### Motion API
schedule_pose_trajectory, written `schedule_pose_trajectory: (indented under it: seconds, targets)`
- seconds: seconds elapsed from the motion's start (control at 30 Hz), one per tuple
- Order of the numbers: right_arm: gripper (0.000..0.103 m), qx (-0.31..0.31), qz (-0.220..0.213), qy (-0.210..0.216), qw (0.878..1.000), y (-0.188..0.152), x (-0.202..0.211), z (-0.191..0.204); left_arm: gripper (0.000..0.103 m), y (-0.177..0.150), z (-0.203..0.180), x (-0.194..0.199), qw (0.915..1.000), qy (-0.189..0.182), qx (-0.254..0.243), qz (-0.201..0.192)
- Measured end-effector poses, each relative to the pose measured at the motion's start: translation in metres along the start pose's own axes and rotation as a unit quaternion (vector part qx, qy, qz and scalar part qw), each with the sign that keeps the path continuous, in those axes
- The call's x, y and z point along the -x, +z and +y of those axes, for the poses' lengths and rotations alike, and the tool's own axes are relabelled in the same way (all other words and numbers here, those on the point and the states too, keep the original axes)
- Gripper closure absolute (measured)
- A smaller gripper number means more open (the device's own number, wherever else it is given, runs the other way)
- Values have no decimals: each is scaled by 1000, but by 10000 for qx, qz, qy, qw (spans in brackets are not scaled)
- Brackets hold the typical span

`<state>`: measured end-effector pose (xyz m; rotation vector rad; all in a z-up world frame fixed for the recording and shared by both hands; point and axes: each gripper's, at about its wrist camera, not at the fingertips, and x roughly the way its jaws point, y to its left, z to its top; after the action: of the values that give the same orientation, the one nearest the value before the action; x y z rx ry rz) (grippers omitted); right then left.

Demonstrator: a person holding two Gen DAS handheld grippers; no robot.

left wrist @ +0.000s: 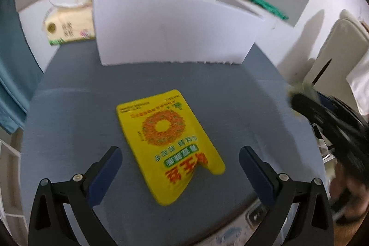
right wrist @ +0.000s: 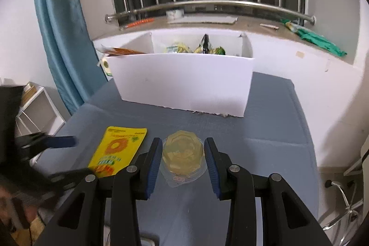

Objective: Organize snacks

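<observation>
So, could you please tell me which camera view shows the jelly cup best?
The right wrist view: the jelly cup sits centred between the right gripper fingers, which close on its sides. The left wrist view does not show the cup at all.

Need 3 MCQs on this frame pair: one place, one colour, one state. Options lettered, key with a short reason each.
1. Where does the yellow snack packet lie?
A. inside the white box
B. flat on the grey table, in front of the white box
C. on the window ledge

2. What colour is the jelly cup between the right gripper's fingers?
A. clear pale yellow
B. red
C. dark blue

3. How is the left gripper?
A. shut on the packet
B. shut on nothing
C. open, above the packet

Key: 1 B, the packet rests on the grey table short of the white box. 2 A, the cup looks translucent yellow. 3 C, its fingers stand wide apart either side of the packet. The right gripper brackets the cup.
</observation>
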<state>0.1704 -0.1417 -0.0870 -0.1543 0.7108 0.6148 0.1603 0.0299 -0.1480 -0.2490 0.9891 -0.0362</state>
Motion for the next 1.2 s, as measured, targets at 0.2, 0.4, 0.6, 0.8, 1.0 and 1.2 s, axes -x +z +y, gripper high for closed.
schedule_pose_trajectory:
  seconds: [0.2,0.4,0.6,0.8,1.0,1.2]
  targets:
    - [62,-143,-18,14,9999,-14,14,-6,0,5,7,-30,9991,352,118,207]
    - [62,-294,37,90,9995,-30,18,-10,44,-7,8,-14,9995,102,-286,11]
    - [62,-427,-7,116,9990,-38,19,-8,81,-16,22,33,9975,-171,-364,-587]
    - [62,-391,21,124,9992,-39,15,-1,82,-20,21,38,9970,-189,-537,-531]
    - [62,-324,10,138,9994,-38,17,5,1,-20,5,16,9943,444,-938,-259]
    - [62,-308,17,113,9995,-40,19,5,1,-24,-1,-9,9902,832,-1121,-25]
